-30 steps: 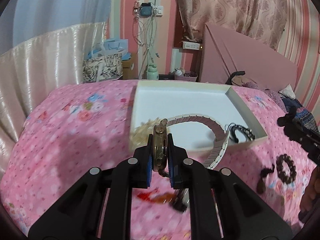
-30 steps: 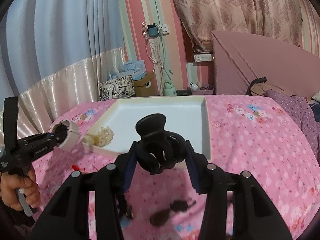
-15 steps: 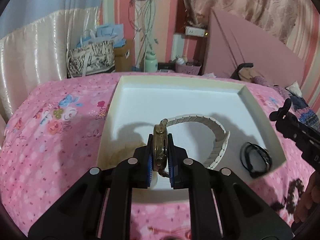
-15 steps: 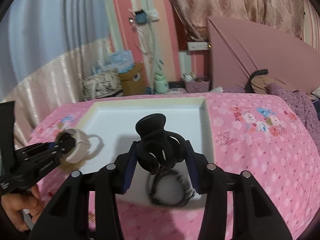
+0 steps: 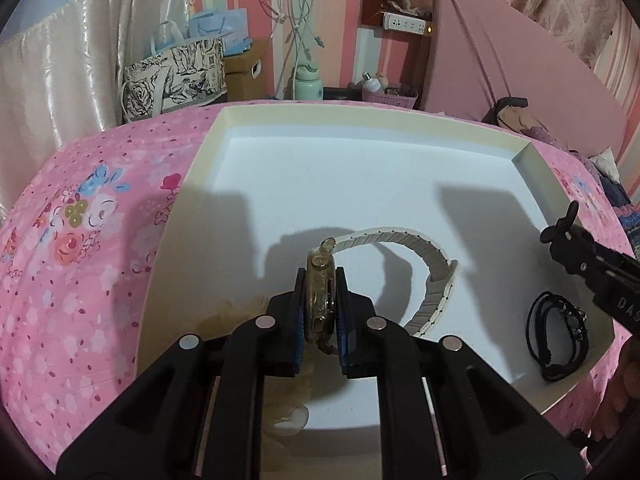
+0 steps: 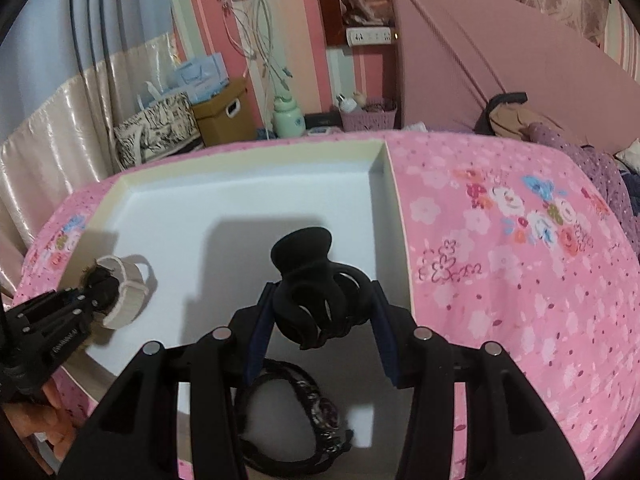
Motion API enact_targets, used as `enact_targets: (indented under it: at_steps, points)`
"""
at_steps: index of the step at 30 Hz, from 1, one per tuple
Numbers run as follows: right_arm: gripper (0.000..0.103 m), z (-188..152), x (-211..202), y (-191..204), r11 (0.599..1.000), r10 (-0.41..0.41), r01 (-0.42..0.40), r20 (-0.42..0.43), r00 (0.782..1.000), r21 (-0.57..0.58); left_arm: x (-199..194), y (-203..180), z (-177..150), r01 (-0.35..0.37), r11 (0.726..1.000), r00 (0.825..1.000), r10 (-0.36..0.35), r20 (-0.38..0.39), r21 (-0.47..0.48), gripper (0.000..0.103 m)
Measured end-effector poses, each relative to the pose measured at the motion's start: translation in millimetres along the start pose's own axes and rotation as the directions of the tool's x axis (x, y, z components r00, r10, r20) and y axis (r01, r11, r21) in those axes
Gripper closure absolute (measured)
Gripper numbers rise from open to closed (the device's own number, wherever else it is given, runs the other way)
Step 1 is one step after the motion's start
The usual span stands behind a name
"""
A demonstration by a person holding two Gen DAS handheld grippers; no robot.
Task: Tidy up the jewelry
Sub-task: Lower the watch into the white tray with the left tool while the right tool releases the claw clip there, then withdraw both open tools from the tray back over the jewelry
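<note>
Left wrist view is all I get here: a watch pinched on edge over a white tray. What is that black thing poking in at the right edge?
Observer: It is the right gripper, and its jaws are shut on a black claw hair clip, which your view cuts off.
Operator: Where is that clip hanging?
Observer: Over the near right part of the white tray, above a black bracelet lying inside.
Operator: Does my watch look any different from over there?
Observer: From the right wrist view the pale band of the watch curls into a full loop off the left gripper.
</note>
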State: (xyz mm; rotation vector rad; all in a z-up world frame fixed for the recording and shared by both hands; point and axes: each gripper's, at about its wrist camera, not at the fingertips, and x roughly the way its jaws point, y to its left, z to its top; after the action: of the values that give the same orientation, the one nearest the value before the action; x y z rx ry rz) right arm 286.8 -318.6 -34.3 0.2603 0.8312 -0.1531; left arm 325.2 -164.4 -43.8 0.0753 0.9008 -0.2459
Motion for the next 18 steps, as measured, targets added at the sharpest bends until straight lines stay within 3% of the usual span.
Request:
enact_targets:
  at_steps: [10, 13, 15, 18]
  points:
    - [0.055, -3, 12, 13, 0.999, -0.009, 0.008, -0.026, 1.000, -0.054, 3, -5, 0, -0.019, 0.999, 1.000, 0.019, 0.001, 0.026, 0.087]
    - [0.055, -3, 14, 15, 0.998, -0.020, 0.018, -0.034, 0.999, -0.066, 4, -8, 0, -0.014, 0.999, 1.000, 0.014, -0.004, 0.046, 0.077]
    - [0.054, -2, 13, 15, 0.998, -0.023, 0.020, -0.038, 0.999, -0.064, 4, -10, 1, -0.015, 0.999, 1.000, 0.016, -0.008, 0.050, 0.058]
    - [0.045, -2, 4, 14, 0.999, -0.018, 0.017, -0.019, 1.000, -0.051, -1, -8, 2, 0.026, 0.999, 1.000, -0.026, 0.001, 0.019, 0.046]
